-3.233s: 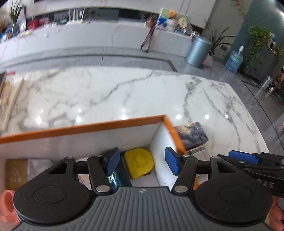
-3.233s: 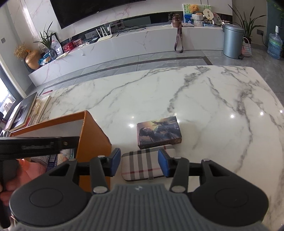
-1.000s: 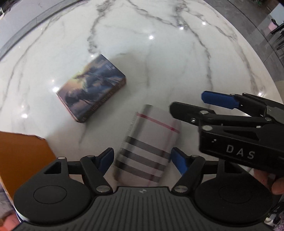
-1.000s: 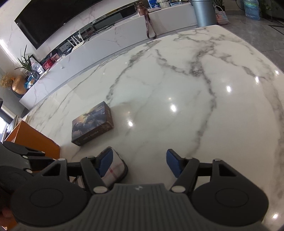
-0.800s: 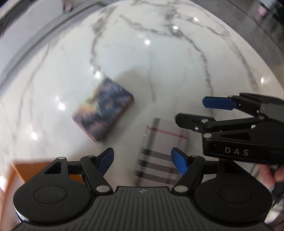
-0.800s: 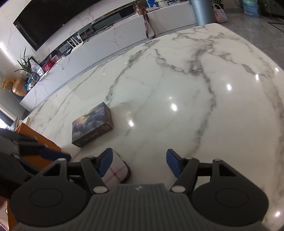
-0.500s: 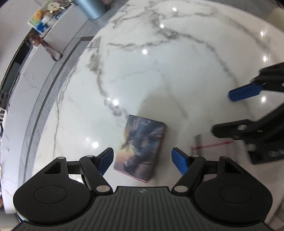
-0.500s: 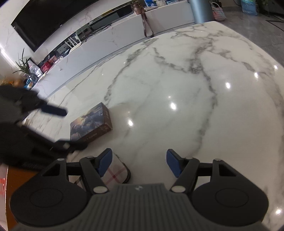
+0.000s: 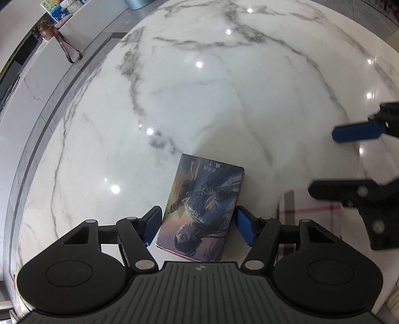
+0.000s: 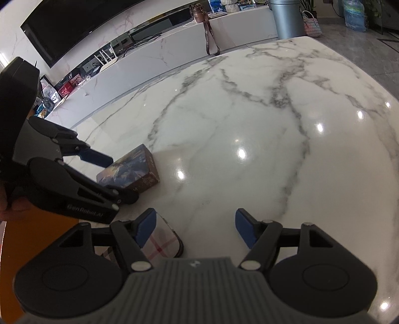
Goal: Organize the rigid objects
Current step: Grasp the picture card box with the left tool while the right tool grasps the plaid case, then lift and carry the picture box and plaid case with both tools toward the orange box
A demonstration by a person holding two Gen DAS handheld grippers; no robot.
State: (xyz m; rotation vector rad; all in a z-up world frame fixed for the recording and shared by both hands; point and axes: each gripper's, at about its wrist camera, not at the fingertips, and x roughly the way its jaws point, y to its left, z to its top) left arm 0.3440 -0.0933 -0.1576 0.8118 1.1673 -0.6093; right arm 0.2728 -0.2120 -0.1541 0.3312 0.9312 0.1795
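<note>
A flat box with a painted figure on its lid [image 9: 203,209] lies on the white marble table [image 9: 224,99]. My left gripper [image 9: 197,228] is open, its blue pads on either side of the box's near end, not closed on it. The box also shows in the right wrist view [image 10: 132,172], with the left gripper [image 10: 104,169] over it. My right gripper [image 10: 195,230] is open and empty; a plaid case [image 10: 162,241] lies by its left pad. The plaid case shows faintly in the left wrist view [image 9: 306,211], under the right gripper [image 9: 349,159].
An orange storage box [image 10: 37,236] stands at the left in the right wrist view. Beyond the table's far edge are a long white TV console [image 10: 189,49] and a grey bin [image 10: 286,17].
My left gripper left the orange box, passed over the plaid case and came down around the picture box. My right gripper drew back off the plaid case and stays open.
</note>
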